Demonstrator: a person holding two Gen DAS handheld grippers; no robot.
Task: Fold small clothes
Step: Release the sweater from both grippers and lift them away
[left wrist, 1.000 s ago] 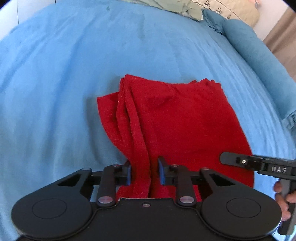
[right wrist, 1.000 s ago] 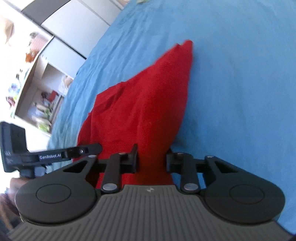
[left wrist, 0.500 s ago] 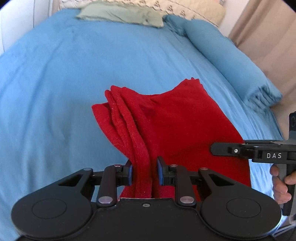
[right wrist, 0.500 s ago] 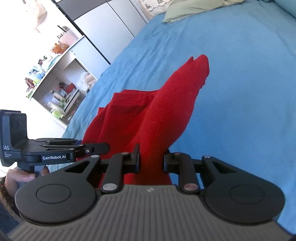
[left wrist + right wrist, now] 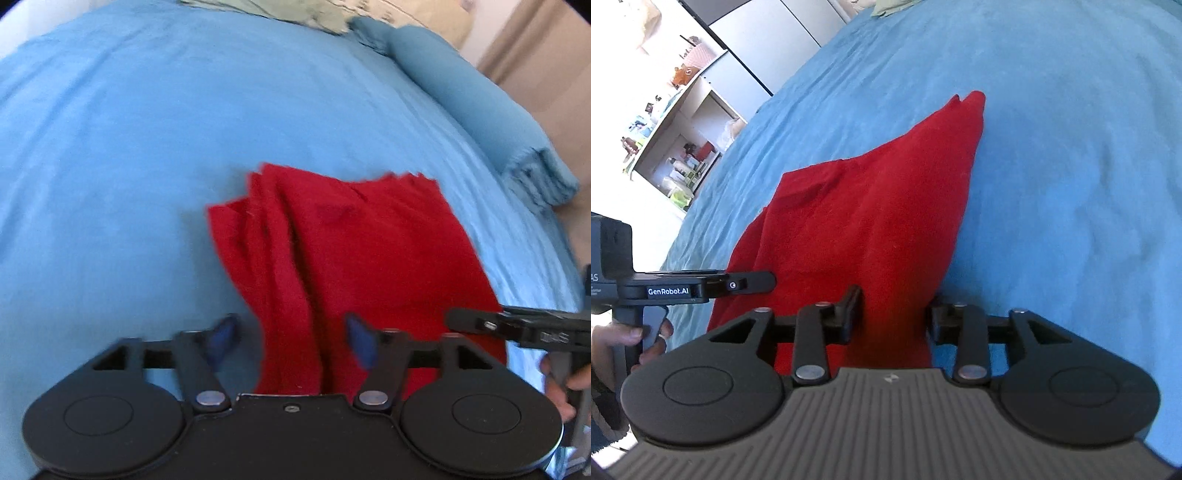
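Note:
A red cloth point(image 5: 369, 254) lies partly folded on the blue bedspread point(image 5: 129, 166), its near edge bunched in ridges. My left gripper point(image 5: 291, 341) is open, its blue pads point(image 5: 221, 338) standing wide on either side of the cloth's near left edge. The cloth also shows in the right wrist view point(image 5: 871, 218), with one corner pointing away. My right gripper point(image 5: 892, 315) has its jaws apart, the cloth's near right edge lying between them. Each gripper shows at the side of the other's view.
A blue pillow point(image 5: 472, 96) and a pale green one point(image 5: 295, 11) lie at the head of the bed. The bed's right edge meets a beige curtain point(image 5: 535, 44). White shelves with small items point(image 5: 676, 147) and grey cupboard doors stand beyond the bed.
Both grippers have opened and let go of the red cloth. The cloth, lifted half a second ago, has dropped back onto the bed.

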